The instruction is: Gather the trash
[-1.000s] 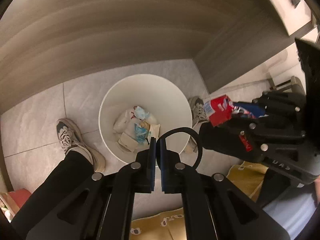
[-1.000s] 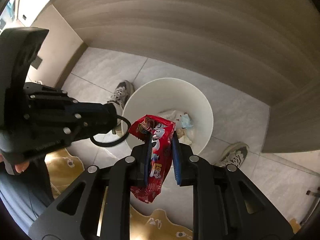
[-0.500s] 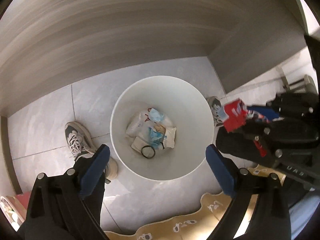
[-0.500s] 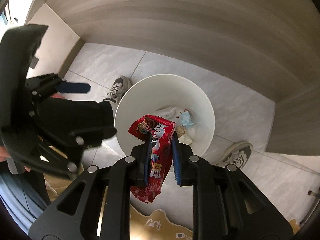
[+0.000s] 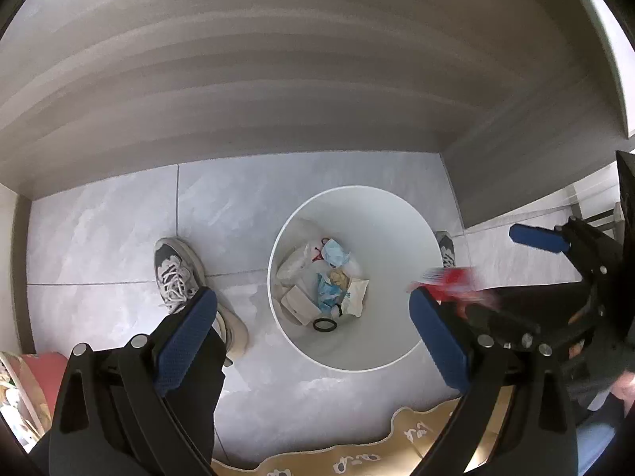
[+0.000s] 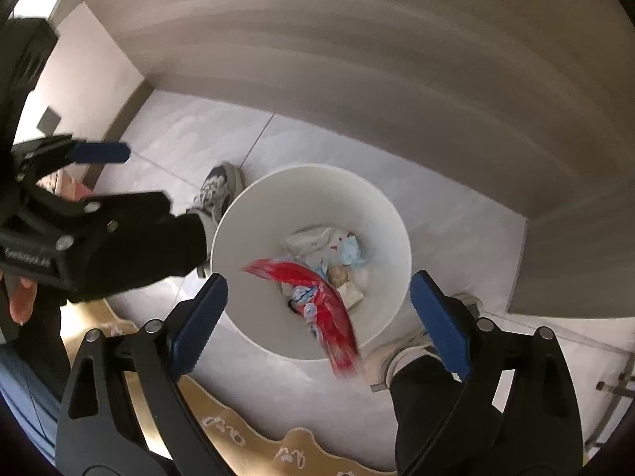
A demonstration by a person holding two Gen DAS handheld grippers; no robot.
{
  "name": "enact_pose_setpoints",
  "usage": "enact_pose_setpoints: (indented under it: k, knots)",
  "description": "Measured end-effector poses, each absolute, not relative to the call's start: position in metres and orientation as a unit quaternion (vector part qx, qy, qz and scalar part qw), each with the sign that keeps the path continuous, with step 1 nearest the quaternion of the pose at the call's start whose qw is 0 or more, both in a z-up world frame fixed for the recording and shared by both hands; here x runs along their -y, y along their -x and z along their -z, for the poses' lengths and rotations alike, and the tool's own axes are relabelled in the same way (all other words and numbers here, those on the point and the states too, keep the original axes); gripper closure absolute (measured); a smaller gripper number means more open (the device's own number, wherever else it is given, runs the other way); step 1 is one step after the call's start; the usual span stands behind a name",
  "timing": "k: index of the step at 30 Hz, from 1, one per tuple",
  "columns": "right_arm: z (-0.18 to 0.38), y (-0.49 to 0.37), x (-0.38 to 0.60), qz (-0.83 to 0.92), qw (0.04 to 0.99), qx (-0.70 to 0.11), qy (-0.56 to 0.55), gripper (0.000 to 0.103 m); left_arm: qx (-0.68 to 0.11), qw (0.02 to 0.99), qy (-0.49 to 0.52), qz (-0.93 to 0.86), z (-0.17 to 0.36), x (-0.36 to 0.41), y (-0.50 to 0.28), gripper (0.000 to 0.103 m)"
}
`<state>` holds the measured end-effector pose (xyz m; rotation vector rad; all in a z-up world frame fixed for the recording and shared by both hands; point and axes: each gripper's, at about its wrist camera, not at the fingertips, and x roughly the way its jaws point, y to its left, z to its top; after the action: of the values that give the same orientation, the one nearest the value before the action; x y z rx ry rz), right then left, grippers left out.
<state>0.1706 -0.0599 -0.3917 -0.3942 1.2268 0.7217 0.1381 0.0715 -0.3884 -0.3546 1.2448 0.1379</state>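
A white round trash bin (image 5: 401,214) stands on the grey tiled floor, seen from above; it also shows in the right wrist view (image 6: 254,218). It holds crumpled wrappers, a blue mask and a black ring (image 5: 324,324). My left gripper (image 5: 313,341) is open and empty above the bin's near left rim. My right gripper (image 6: 317,317) is open above the bin. A red snack wrapper (image 6: 317,293) is blurred in mid-air between its fingers, over the bin mouth; it shows as a red blur in the left wrist view (image 5: 452,281).
A grey wood-grain cabinet wall (image 5: 278,79) rises behind the bin. The person's sneakers stand at the bin's left (image 5: 176,273) and right (image 6: 416,353). A tan patterned mat (image 6: 238,436) lies at the near edge.
The left gripper opened and dropped the black ring into the bin. The right gripper has just opened and let go of the red wrapper, which is falling toward the bin.
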Motion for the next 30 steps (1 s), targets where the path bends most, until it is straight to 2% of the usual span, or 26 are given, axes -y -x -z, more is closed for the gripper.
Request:
enact_pose_setpoints:
  k: [5,8,12,17,30]
  knots:
    - [0.376,-0.169,0.075,-0.316,0.757,-0.55,0.159,0.013,-0.55,0.817,0.16,-0.066,0.36,-0.066,-0.125,0.007]
    - [0.358,-0.162,0.086,-0.318,0.769,-0.535,0.143,0.005,-0.529,0.837,0.121,-0.077,0.339,-0.052,-0.115,0.007]
    - [0.322,-0.148,0.096,-0.318,0.79,-0.511,0.114,0.005,-0.496,0.861,0.078,-0.084,0.305,-0.035,-0.095,0.006]
    - [0.26,-0.112,0.102,-0.312,0.825,-0.456,0.119,0.005,-0.441,0.891,0.046,-0.095,0.248,-0.026,-0.061,0.006]
    - [0.073,-0.038,0.158,-0.309,0.897,-0.307,0.07,0.005,-0.291,0.951,0.058,-0.089,0.081,-0.015,0.028,0.006]
